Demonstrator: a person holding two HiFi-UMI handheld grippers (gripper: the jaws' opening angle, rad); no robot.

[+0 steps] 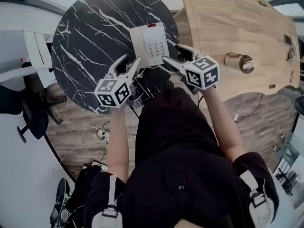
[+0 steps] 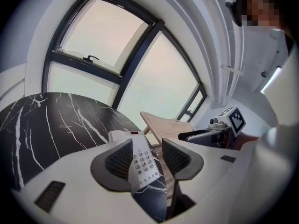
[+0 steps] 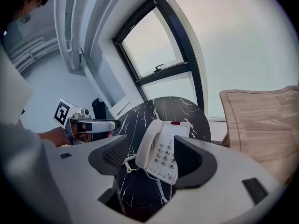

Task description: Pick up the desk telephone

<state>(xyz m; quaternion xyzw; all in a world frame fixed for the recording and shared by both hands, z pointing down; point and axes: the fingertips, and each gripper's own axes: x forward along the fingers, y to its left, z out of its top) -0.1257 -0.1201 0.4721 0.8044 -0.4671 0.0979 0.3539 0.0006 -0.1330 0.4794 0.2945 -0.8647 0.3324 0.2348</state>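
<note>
Left tool [image 1: 131, 63]: released, empty.
Right tool [image 1: 171, 53]: released, empty, seemingly nearer.
Telephone [image 1: 149, 44]: on table [image 1: 85, 42], 1 o'clock from left, 11 from right; long axis 12–6.

Soft, even daylight enters through the window [image 3: 154, 45] beyond the bench [image 1: 85, 56], its panes washed out to pale white. The bench's dark marble top carries a faint sheen and only soft shadows. On the bench the desk telephone [image 3: 163, 150] looks sharp. Both the left gripper view and the right gripper view bulge heavily, fading to black corners.
</note>
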